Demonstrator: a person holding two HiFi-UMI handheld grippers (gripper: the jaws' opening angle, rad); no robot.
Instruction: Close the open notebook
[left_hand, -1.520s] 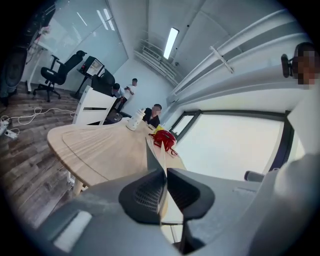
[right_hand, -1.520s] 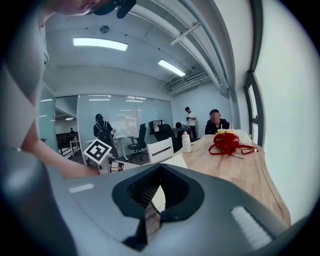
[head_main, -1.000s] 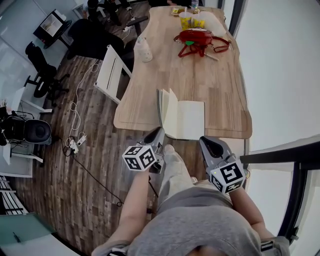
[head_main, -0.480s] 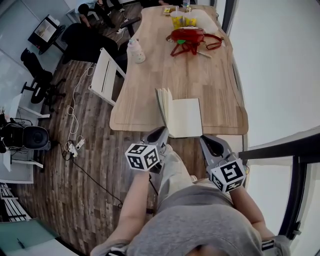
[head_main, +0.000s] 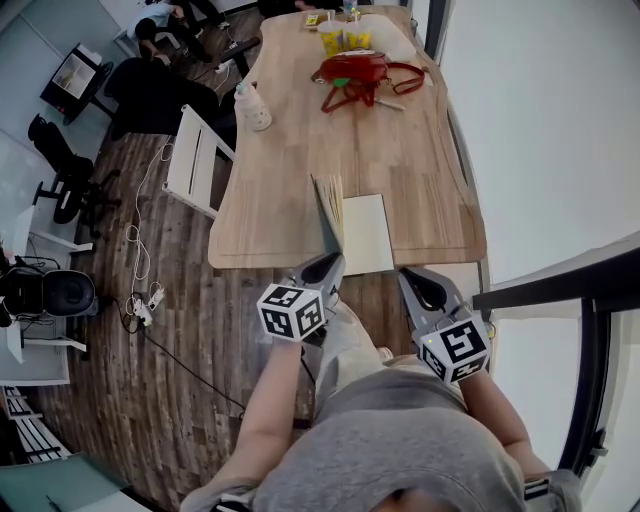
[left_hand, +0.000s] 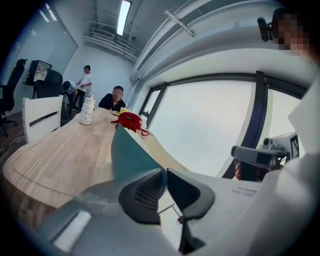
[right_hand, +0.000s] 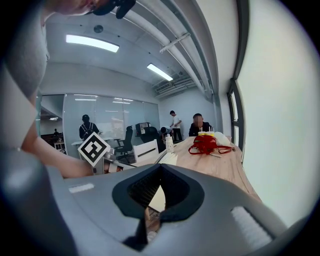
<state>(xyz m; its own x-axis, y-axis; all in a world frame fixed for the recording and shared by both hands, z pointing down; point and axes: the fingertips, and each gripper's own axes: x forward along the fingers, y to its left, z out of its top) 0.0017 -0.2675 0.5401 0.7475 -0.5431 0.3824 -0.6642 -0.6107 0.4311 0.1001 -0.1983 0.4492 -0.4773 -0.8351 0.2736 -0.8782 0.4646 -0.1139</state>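
Raised further than a moment ago, the left half of the teal-covered paper notebook (head_main: 365, 232) now stands almost upright, its cream pages fanned at the top, where before it leaned well open. Its right half lies flat, one blank cream page facing up. It sits at the near edge of the long pale wooden desk (head_main: 290, 190), right in front of us.

Our left gripper (head_main: 328, 268) has come up to the notebook's near left corner. In the left gripper view its jaws (left_hand: 166, 172) are drawn almost together at the lower edge of the teal cover, which rises just beyond them, so we seem to be pinching it. Our right gripper (head_main: 418, 283) hangs just off the desk edge, near the notebook's right corner but apart from it, jaws together and holding nothing (right_hand: 159, 170).

Well beyond, at the far end, lie a red strapped bag (head_main: 350, 70), yellow cups (head_main: 342, 38) and a white bottle (head_main: 255, 108). A white chair (head_main: 195, 160) stands beside the desk. Nothing lies on the flat page.
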